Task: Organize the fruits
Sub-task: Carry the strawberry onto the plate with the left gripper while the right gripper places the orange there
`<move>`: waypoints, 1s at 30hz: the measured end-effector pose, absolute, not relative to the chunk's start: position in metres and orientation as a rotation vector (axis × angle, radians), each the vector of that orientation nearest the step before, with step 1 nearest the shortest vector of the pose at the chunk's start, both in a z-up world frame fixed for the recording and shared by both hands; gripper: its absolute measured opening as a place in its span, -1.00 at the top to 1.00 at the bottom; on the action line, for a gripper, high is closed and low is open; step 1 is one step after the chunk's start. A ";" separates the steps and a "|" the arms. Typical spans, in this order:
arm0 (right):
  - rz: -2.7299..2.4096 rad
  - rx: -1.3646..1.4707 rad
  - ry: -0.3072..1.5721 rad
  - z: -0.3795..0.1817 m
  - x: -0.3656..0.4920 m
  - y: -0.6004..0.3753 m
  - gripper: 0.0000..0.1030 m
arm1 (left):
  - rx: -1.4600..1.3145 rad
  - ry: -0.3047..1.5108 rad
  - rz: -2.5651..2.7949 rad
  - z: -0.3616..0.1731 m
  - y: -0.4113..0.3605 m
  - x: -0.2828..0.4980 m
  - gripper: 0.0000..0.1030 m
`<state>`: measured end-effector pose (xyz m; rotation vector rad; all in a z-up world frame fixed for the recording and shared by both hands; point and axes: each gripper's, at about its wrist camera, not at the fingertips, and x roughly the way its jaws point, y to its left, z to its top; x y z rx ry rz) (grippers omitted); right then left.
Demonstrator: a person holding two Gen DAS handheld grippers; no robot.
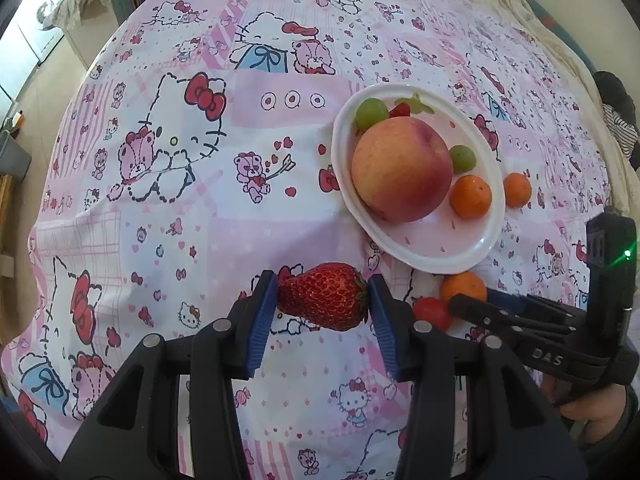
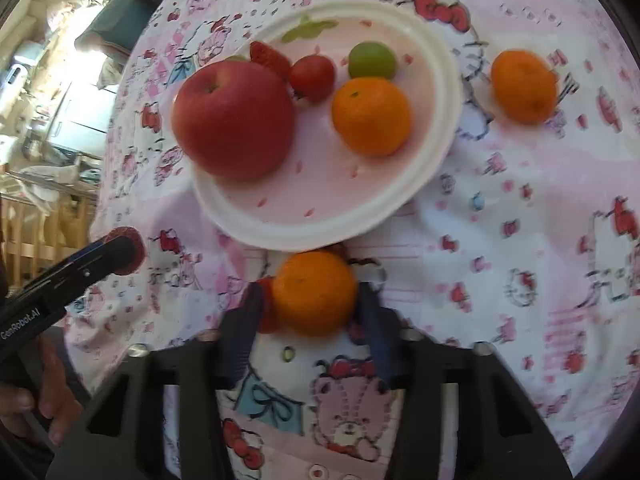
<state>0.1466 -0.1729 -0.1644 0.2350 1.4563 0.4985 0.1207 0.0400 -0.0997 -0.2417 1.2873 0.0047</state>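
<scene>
My left gripper (image 1: pixel 323 300) is shut on a red strawberry (image 1: pixel 323 301), held above the cloth near the front of the white plate (image 1: pixel 472 258). The plate holds a big apple (image 1: pixel 402 168), a small orange (image 1: pixel 471 196), green grapes (image 1: pixel 372 113) and a strawberry piece (image 1: pixel 401 111). My right gripper (image 2: pixel 314 300) is around a small orange (image 2: pixel 315 292) just in front of the plate (image 2: pixel 320 236); its jaws stand at the orange's sides. A small red tomato (image 2: pixel 267 312) lies against its left finger. Another orange (image 2: pixel 524 85) lies on the cloth right of the plate.
A pink cartoon-print cloth (image 1: pixel 192 216) covers the table. The plate in the right wrist view also holds a red tomato (image 2: pixel 313 77) and a green grape (image 2: pixel 372 60). The table's left edge drops off to room furniture (image 2: pixel 48 128).
</scene>
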 end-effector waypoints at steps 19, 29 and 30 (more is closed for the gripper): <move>0.521 0.273 1.373 -0.135 0.123 -0.209 0.13 | -0.193 1.260 0.022 -0.102 0.031 0.116 0.19; 0.489 0.310 1.277 -0.108 0.113 -0.243 0.13 | -0.180 1.202 0.060 -0.090 0.030 0.112 0.19; 0.489 0.315 1.258 -0.103 0.113 -0.245 0.13 | -0.179 1.186 0.057 -0.084 0.030 0.112 0.19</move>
